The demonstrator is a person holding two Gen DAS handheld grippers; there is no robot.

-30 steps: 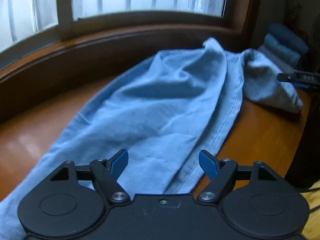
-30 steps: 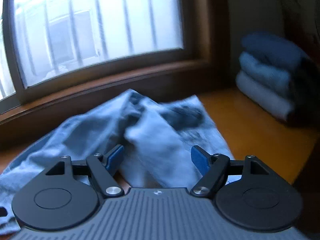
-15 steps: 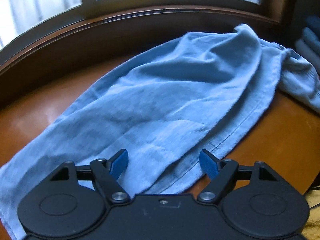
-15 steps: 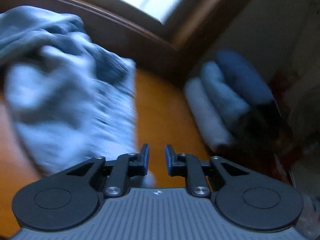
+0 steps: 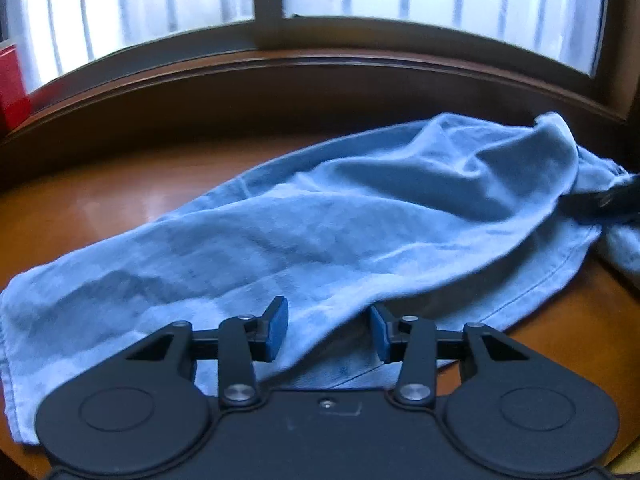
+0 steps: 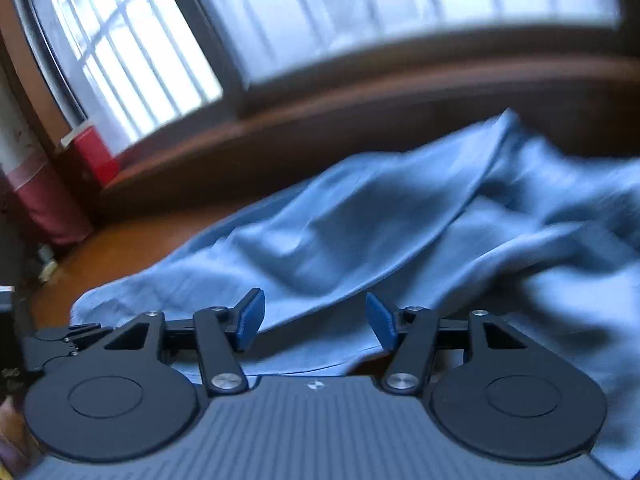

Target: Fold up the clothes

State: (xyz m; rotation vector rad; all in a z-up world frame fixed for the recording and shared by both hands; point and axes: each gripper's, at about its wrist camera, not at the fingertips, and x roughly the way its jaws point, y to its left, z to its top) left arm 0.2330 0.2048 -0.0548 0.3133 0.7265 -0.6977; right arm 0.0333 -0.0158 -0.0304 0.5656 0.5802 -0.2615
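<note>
Over the blurred blue garment (image 5: 320,232), left jaws closing, right jaws opening, neither gripping cloth.

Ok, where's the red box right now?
The red box sits on the window sill at the far left of the right wrist view, beyond the blue garment; in the left wrist view it shows at the left edge.

A plain light-blue garment (image 5: 320,232) covers the glossy orange-brown counter (image 5: 120,200); a red box (image 6: 94,156) stands far left.
</note>
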